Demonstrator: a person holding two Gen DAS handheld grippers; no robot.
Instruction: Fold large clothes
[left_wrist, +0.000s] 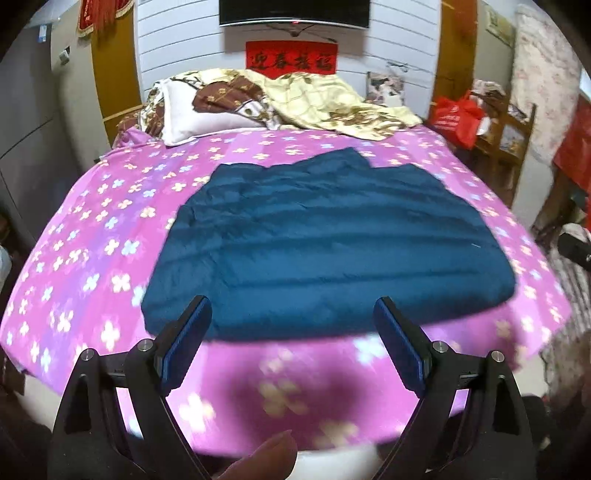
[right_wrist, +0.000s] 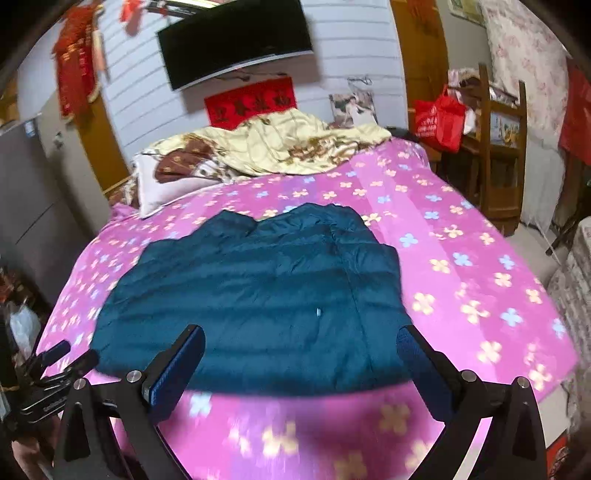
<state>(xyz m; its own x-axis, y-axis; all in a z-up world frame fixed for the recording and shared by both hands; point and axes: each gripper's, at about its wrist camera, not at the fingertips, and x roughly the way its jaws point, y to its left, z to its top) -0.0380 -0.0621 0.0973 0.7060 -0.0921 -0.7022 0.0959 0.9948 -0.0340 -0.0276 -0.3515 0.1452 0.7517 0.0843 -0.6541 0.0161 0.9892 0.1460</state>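
Observation:
A large dark teal padded garment (left_wrist: 325, 243) lies spread flat on the pink flowered bed sheet (left_wrist: 92, 236), its hem toward me. My left gripper (left_wrist: 293, 308) is open and empty, held above the bed's near edge just short of the hem. In the right wrist view the same garment (right_wrist: 258, 295) lies on the sheet (right_wrist: 472, 280). My right gripper (right_wrist: 301, 336) is open and empty, over the hem's near edge. The left gripper (right_wrist: 62, 356) shows at the lower left of that view.
A crumpled cream and brown quilt (left_wrist: 325, 103) and a white pillow (left_wrist: 192, 114) lie at the head of the bed. A wooden chair (right_wrist: 502, 155) with a red bag (right_wrist: 439, 118) stands to the right. A grey cabinet (left_wrist: 33, 129) stands on the left.

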